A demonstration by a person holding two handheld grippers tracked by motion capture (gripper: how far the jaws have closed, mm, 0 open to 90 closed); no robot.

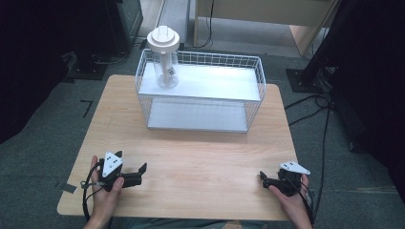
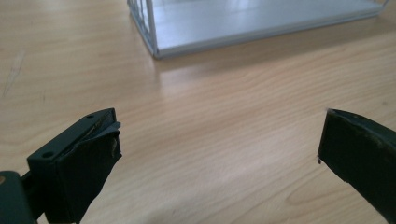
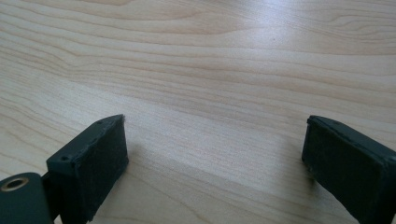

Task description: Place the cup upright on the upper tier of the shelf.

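1. While both grippers rest at the near edge of the table (image 1: 191,157), a white wire basket (image 1: 200,90) stands at the far middle of it, well apart from them, with nothing between it and the grippers
2. Inside the basket, in its far left corner, a clear jar (image 1: 166,64) stands upright with a round white lid (image 1: 163,38) that rises above the basket's rim
3. From the left gripper view, the basket's (image 2: 196,32) near corner shows ahead and slightly to the left, across open wood (image 2: 210,116)
4. Light, pale-grained wood makes up the table, which stands on a grey floor (image 1: 62,124); dark stands and black cables (image 1: 310,112) lie to the sides, and a pale wooden piece of furniture (image 1: 267,14) stands behind
5. At the near left, the left gripper (image 1: 131,167) lies in the person's left hand (image 1: 107,191), low over the table, pointing right and slightly forward; its jaws stand wide apart and hold nothing
6. At the near right, the right gripper (image 1: 262,177) is held in the right hand (image 1: 289,198), pointing left toward the table's middle; in the right gripper view its jaws stand wide apart over bare wood (image 3: 210,93), holding nothing
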